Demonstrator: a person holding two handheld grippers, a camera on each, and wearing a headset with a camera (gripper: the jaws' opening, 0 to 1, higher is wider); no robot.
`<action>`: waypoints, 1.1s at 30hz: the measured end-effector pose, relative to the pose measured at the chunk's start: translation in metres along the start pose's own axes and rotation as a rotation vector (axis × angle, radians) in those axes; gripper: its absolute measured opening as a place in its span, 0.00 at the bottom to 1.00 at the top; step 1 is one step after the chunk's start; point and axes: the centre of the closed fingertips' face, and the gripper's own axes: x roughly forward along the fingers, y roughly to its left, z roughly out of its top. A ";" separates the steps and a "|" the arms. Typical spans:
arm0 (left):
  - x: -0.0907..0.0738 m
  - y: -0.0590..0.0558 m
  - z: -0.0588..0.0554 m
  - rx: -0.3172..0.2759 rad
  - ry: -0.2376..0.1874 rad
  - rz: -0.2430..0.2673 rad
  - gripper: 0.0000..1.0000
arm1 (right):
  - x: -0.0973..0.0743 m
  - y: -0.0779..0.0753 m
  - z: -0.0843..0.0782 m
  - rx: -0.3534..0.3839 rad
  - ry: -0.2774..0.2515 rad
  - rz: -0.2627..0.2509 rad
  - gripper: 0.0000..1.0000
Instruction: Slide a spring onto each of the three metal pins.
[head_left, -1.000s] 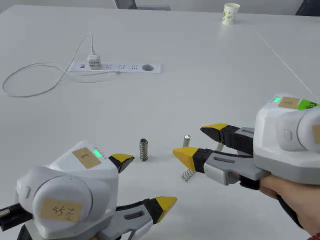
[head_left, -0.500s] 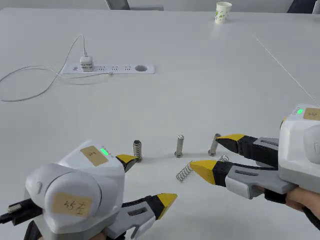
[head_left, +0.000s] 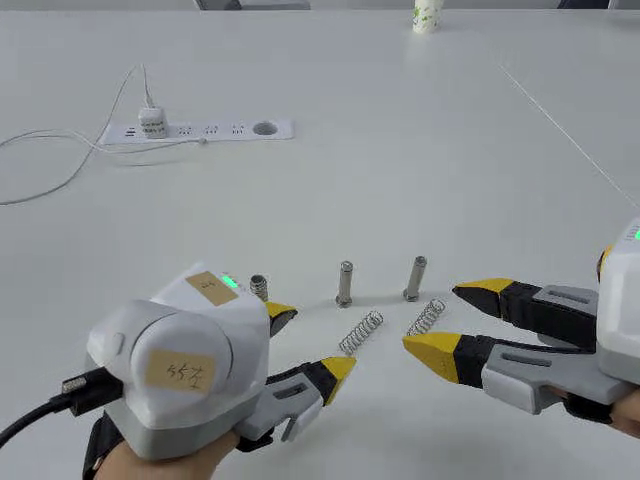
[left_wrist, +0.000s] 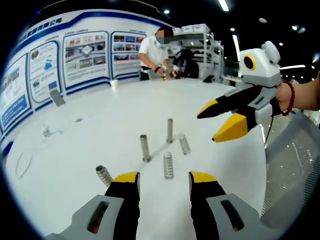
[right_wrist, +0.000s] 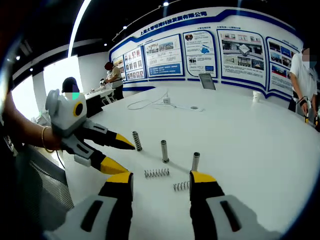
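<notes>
Three upright metal pins stand in a row on the white table. The left pin (head_left: 259, 288) wears a spring; the middle pin (head_left: 345, 283) and right pin (head_left: 415, 278) are bare. Two loose springs lie in front of them, one (head_left: 360, 333) below the middle pin, the other (head_left: 427, 316) below the right pin. My left gripper (head_left: 312, 342) is open, its tips just left of the nearer loose spring (left_wrist: 168, 165). My right gripper (head_left: 437, 317) is open, beside the other spring (right_wrist: 181, 186). Nothing sits between either pair of jaws.
A white power strip (head_left: 200, 130) with a plugged charger and a looping cable lies at the far left. A paper cup (head_left: 427, 15) stands at the table's far edge. People stand at benches in the background (left_wrist: 156, 50).
My right gripper has drawn back to the right, away from the middle pin, uncovering both loose springs. My left gripper has crept forward and right, closer to the springs. Both jaws stay open.
</notes>
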 end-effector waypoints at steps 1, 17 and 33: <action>0.003 -0.001 0.000 0.005 0.004 -0.004 0.40 | -0.001 -0.001 -0.001 0.003 0.002 -0.006 0.46; 0.036 -0.007 -0.011 -0.002 0.059 -0.051 0.28 | -0.007 -0.007 -0.012 0.008 0.011 -0.029 0.46; 0.049 -0.010 -0.019 0.030 0.097 -0.071 0.17 | -0.006 -0.005 -0.013 0.039 0.005 -0.033 0.45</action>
